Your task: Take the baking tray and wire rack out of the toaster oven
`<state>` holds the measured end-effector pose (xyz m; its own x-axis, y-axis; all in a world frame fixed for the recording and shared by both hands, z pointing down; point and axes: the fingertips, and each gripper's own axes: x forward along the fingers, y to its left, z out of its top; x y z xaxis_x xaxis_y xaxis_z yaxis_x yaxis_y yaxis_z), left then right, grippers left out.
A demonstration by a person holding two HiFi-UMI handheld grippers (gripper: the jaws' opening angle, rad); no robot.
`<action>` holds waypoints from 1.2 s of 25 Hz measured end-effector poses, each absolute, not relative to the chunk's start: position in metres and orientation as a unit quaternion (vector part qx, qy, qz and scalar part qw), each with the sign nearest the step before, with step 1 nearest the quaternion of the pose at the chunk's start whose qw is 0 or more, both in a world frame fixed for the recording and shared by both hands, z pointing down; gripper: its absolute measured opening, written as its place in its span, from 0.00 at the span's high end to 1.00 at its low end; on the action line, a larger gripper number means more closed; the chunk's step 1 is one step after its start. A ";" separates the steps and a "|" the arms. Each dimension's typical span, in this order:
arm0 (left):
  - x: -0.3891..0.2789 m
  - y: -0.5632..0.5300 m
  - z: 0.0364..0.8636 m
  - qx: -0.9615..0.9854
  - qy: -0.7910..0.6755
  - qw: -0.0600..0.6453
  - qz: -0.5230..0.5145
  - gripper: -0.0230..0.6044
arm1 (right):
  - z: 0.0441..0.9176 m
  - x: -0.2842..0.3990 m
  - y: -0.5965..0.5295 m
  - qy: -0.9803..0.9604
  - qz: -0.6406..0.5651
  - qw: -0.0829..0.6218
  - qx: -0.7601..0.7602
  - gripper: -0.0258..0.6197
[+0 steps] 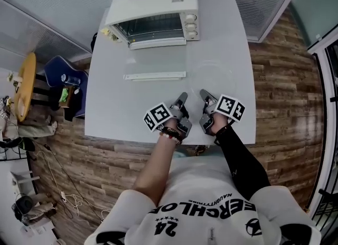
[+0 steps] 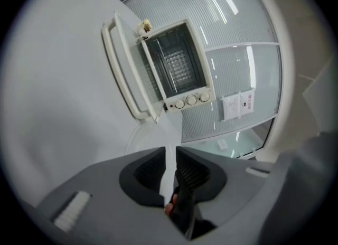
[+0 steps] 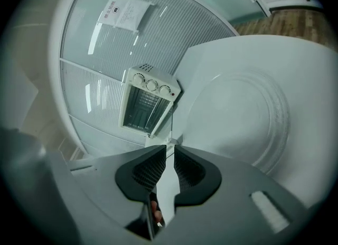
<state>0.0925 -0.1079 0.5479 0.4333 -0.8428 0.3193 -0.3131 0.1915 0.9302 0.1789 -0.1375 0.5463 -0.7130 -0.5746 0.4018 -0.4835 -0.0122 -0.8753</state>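
Head view: left gripper (image 1: pixel 182 100) and right gripper (image 1: pixel 204 96), jaws narrow, empty, well short of open white box-shaped toaster oven (image 1: pixel 158 3); metal wire rack (image 1: pixel 150 27) inside, baking tray indistinct. Widen jaws, approach level over lowered glass door (image 1: pixel 156 59).

From the head view, the white toaster oven (image 1: pixel 156 17) shows only a dark cavity under its roof, and its contents are too small to tell. In the left gripper view a glinting ribbed metal surface (image 2: pixel 178 65) sits inside, too blurred to call baking tray or wire rack. Print on the white paper sheet (image 2: pixel 237 105) is unreadable. A faint round outline (image 3: pixel 237 114) on the white counter (image 1: pixel 121 106) cannot be identified. The person's white shirt (image 1: pixel 211 212) runs off the bottom edge.
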 end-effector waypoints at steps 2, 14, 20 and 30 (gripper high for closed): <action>0.083 -0.113 0.535 0.597 -0.486 0.592 -0.239 0.83 | 0.538 0.174 -0.142 0.709 -0.596 0.039 -0.374 0.92; 0.042 -0.147 0.464 0.623 -0.466 0.545 -0.312 0.83 | 0.486 0.139 -0.172 0.732 -0.574 0.092 -0.355 0.91; 0.003 -0.167 0.452 0.624 -0.471 0.531 -0.327 0.81 | 0.468 0.113 -0.196 0.737 -0.565 0.120 -0.352 0.86; -0.059 -0.207 0.453 0.627 -0.459 0.527 -0.344 0.76 | 0.465 0.072 -0.240 0.721 -0.559 0.170 -0.373 0.82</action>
<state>-0.0592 -0.2067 0.4526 0.3416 -0.9383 0.0534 -0.2141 -0.0224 0.9766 0.0717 -0.2397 0.4647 -0.6639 -0.7277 0.1723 -0.3476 0.0964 -0.9327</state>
